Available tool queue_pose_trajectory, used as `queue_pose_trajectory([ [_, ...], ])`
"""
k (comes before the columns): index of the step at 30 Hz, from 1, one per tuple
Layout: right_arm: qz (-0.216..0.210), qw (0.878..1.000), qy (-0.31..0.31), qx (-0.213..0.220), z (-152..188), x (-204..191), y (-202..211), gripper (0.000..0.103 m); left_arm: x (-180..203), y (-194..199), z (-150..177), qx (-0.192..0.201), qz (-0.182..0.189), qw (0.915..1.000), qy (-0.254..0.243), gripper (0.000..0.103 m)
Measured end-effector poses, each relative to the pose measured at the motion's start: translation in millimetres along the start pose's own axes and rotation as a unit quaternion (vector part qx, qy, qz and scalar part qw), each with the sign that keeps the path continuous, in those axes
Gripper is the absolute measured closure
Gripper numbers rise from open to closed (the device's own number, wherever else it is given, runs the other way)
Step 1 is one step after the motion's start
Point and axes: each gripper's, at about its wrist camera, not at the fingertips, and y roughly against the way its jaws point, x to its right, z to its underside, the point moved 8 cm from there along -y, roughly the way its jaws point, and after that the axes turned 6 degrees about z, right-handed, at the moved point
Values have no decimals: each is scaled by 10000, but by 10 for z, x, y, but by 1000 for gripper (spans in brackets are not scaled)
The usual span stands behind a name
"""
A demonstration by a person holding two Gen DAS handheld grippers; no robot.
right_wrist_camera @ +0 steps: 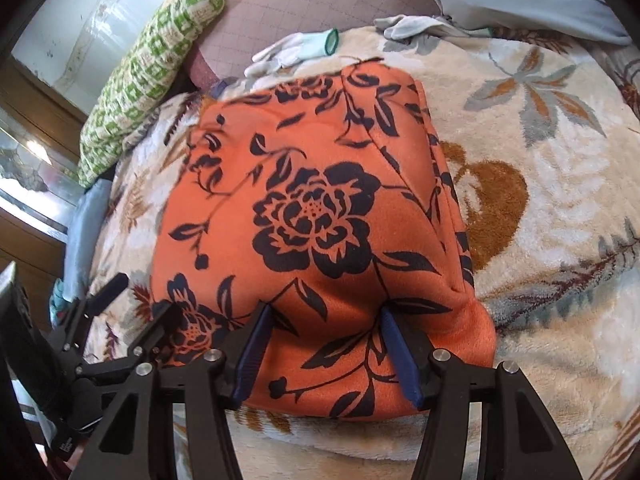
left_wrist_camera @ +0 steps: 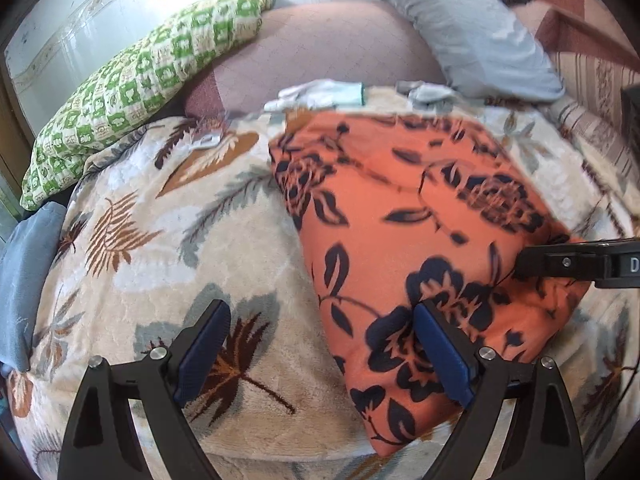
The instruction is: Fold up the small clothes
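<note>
A bed fills both views, spread with a plush cream blanket [left_wrist_camera: 132, 264] printed with grey and brown leaves; a green-and-white checked quilted cushion [left_wrist_camera: 140, 80] lies along the far left beside a pale wall, and a grey-blue pillow [left_wrist_camera: 472, 28] sits at the far right. Two pale work gloves [right_wrist_camera: 296, 50] rest on the blanket just beyond the clothing.

The task's thing, an orange garment with a dark navy flower print [right_wrist_camera: 316, 208], lies on the blanket as a compact, roughly rectangular bundle with layered edges showing along its right side, so it looks already folded at least once.

The left claw [left_wrist_camera: 320, 354] is spread wide: one blue pad hangs over bare blanket, the other over the garment's near left edge, and nothing is pinched. The right claw [right_wrist_camera: 326, 354] is also spread, its blue pads standing either side of the garment's near edge; the cloth lies between them but they do not appear to press on it.

My reading is that this is the pause between folds, with both claws poised at the near hem. The next move would call for each claw to close on a near corner, catching every layer, then lift and carry that edge toward the far side evenly so the stack does not slide apart on the soft pile.
</note>
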Motion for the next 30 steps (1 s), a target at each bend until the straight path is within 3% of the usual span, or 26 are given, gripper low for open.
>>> queue_pose_trajectory([
  [6, -307, 9988, -349, 168, -75, 56, 108, 43, -274, 225, -185, 377, 251, 9973, 585, 9],
  [9, -332, 9988, -226, 263, -99, 0, 166, 43, -451, 107, -143, 190, 205, 9963, 815, 9],
  [12, -393, 9988, -213, 215, -96, -38, 152, 43, -495, -180, 14, -373, 534, 9924, 1043, 9],
  [16, -227, 9991, -305, -191, 1, 0, -65, 43, -481, -279, 34, -380, 766, 9893, 1185, 9],
  [19, -185, 9994, -244, -189, -17, -31, -76, 42, -478, -309, 26, -398, 670, 9921, 979, 8],
  [23, -347, 9989, -300, -135, -35, -37, -17, 41, -545, -256, -10, -409, 795, 9886, 1211, 8],
  [26, -647, 9972, -346, 130, -101, -63, 131, 41, -560, -81, -80, -120, 808, 9894, 1201, 8],
  [30, -499, 9960, 120, 731, -198, -197, 345, 41, -423, 111, -169, 176, 793, 9919, 978, 8],
])
